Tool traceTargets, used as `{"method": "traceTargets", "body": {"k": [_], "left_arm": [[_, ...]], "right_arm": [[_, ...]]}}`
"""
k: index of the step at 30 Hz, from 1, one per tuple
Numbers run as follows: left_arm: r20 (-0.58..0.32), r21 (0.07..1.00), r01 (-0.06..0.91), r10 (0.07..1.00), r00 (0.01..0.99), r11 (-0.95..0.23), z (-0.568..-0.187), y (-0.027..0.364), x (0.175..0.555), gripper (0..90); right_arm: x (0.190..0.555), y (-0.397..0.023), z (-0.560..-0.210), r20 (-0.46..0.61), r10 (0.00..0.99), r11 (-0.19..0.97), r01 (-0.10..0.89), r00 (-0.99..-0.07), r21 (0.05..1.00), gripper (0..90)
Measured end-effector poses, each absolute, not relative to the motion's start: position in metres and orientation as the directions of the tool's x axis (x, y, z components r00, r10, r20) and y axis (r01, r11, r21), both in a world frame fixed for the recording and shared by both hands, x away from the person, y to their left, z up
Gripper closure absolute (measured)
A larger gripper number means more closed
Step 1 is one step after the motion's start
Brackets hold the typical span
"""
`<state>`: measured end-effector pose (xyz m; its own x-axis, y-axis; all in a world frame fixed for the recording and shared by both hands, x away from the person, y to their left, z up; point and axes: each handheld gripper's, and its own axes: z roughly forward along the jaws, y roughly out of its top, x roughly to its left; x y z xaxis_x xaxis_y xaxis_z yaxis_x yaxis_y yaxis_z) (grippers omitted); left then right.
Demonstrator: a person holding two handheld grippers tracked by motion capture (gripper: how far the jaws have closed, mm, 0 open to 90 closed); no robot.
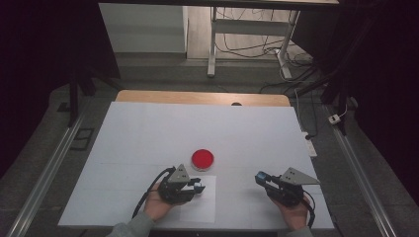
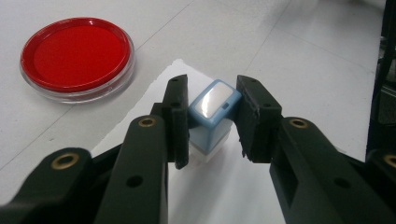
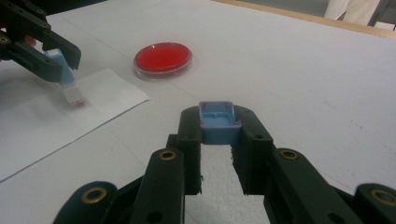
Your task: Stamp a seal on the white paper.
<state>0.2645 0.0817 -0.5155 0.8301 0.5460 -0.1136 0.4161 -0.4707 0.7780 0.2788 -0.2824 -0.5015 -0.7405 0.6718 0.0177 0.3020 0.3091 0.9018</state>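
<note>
From above, my left gripper [image 1: 197,187] sits in the lower middle of the frame, over a sheet of paper [image 1: 205,207] on the white table [image 1: 148,133]. Its jaws are clamped on a small blue stamp [image 1: 198,187]. Just above it lies the round red ink pad [image 1: 202,159]. My right gripper [image 1: 261,177] is at the lower right, well apart from the left, with a blue cap [image 1: 260,176] pinched at its tips.

In the left gripper view, my two black jaws rise from the bottom and press on either side of the stamp [image 2: 212,116], which stands tilted in the centre with its white base on the paper [image 2: 219,186]. The ink pad [image 2: 77,57] lies in the upper left, lid off, red face showing.

In the right gripper view, my jaws are closed on the cap [image 3: 217,122] at the centre, its hollow side up. The ink pad [image 3: 163,59] is in the upper middle. At the upper left my left gripper [image 3: 58,63] holds the stamp [image 3: 63,74] slanted, its base touching the paper [image 3: 70,121].
</note>
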Motion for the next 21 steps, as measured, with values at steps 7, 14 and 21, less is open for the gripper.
{"method": "traceTargets", "body": {"k": [7,14,21], "left_arm": [[-0.114,0.778,0.415,0.543,0.832,-0.472,-0.5166,0.0809,0.265,66.5],[-0.114,0.771,0.418,0.54,0.834,-0.482,-0.5196,0.0804,0.2657,66.6],[-0.097,0.766,0.406,0.535,0.839,-0.498,-0.5192,0.0793,0.2643,66.8]], "right_arm": [[0.2791,-0.2841,-0.5011,0.018,0.676,0.306,0.303,-0.737,0.903,73.6],[0.2789,-0.2838,-0.5011,0.016,0.675,0.308,0.302,-0.737,0.902,73.5],[0.2789,-0.2842,-0.501,0.017,0.675,0.308,0.302,-0.737,0.902,73.5]]}}
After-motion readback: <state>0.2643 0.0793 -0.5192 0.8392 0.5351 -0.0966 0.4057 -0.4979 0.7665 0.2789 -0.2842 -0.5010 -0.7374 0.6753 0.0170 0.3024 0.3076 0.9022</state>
